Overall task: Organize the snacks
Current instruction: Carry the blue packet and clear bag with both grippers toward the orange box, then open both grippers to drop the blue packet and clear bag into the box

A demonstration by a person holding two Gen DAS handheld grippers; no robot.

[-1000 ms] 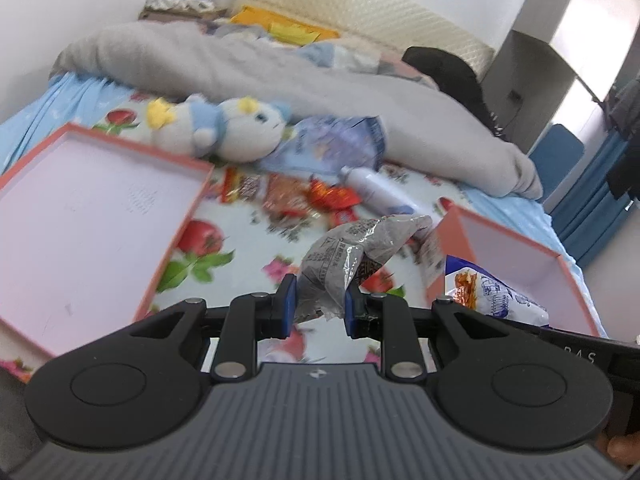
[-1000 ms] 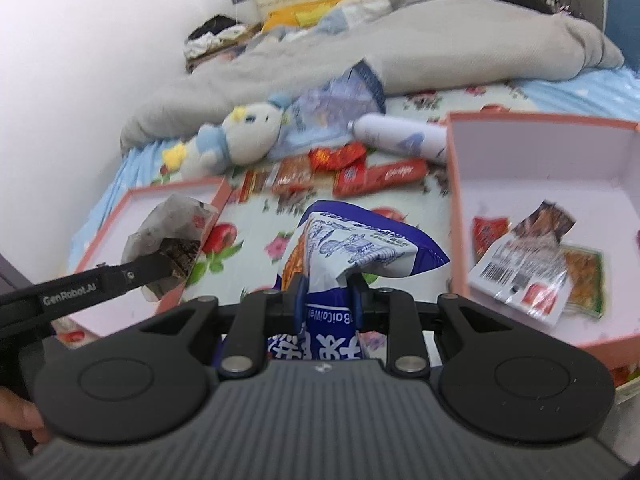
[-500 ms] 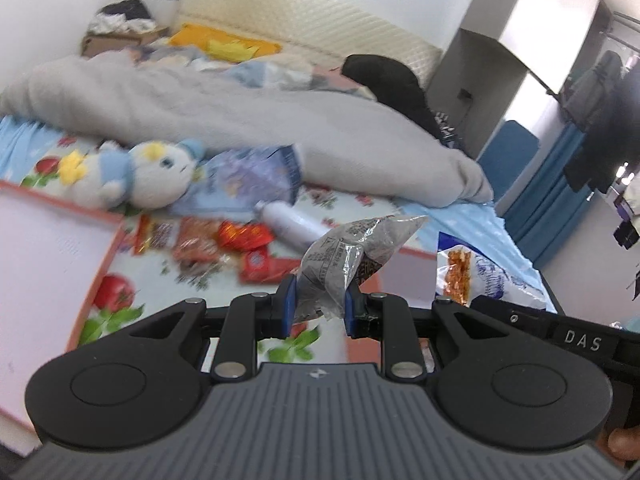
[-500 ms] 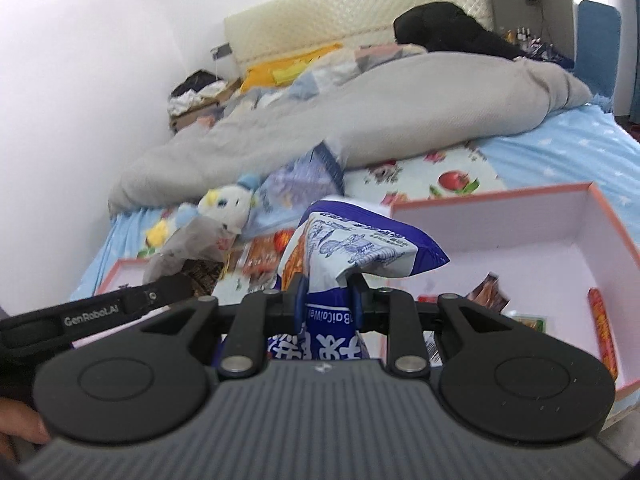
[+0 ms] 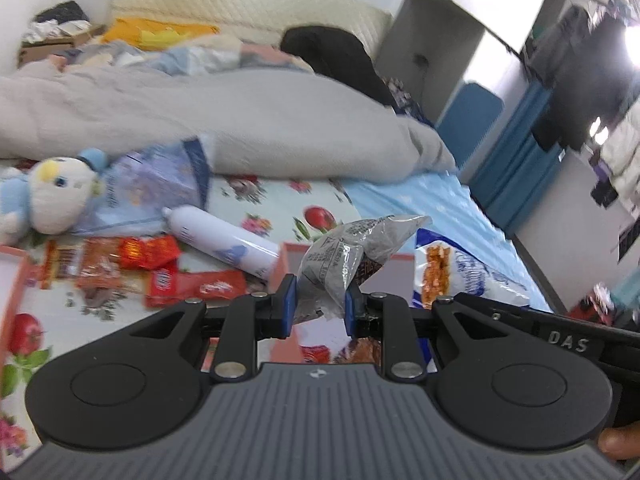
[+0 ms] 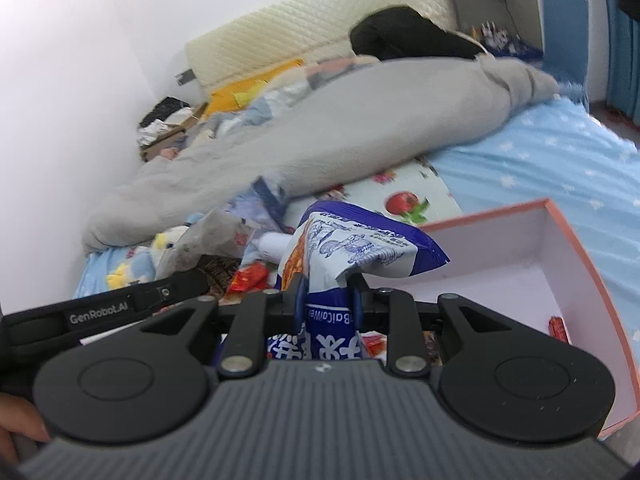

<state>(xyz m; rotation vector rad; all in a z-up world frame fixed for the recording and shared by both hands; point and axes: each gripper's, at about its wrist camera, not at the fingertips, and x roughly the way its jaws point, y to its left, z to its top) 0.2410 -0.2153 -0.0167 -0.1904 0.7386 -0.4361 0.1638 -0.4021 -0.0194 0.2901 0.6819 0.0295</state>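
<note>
My left gripper point(image 5: 319, 300) is shut on a crumpled grey snack packet point(image 5: 348, 256), held up over the near corner of a pink-rimmed box point(image 5: 282, 264). My right gripper point(image 6: 327, 300) is shut on a blue and white snack bag point(image 6: 352, 256), raised above the left side of the same box point(image 6: 576, 276), which holds a few small packets at its bottom. In the left wrist view the blue and white bag point(image 5: 460, 280) hangs to the right of the grey packet. In the right wrist view the grey packet point(image 6: 204, 240) shows at the left, in the other gripper.
Red and orange snack packets point(image 5: 160, 276) lie loose on the flowered sheet beside a white bottle point(image 5: 220, 244), a plush toy point(image 5: 52, 196) and a large pale blue bag point(image 5: 156, 184). A grey duvet point(image 5: 240, 120) fills the far bed. A second box edge point(image 5: 16, 280) sits left.
Both grippers have swung right with their packets, away from the left box and over the right box. The left box has slid almost out of the left wrist view. Both grips are unchanged.
</note>
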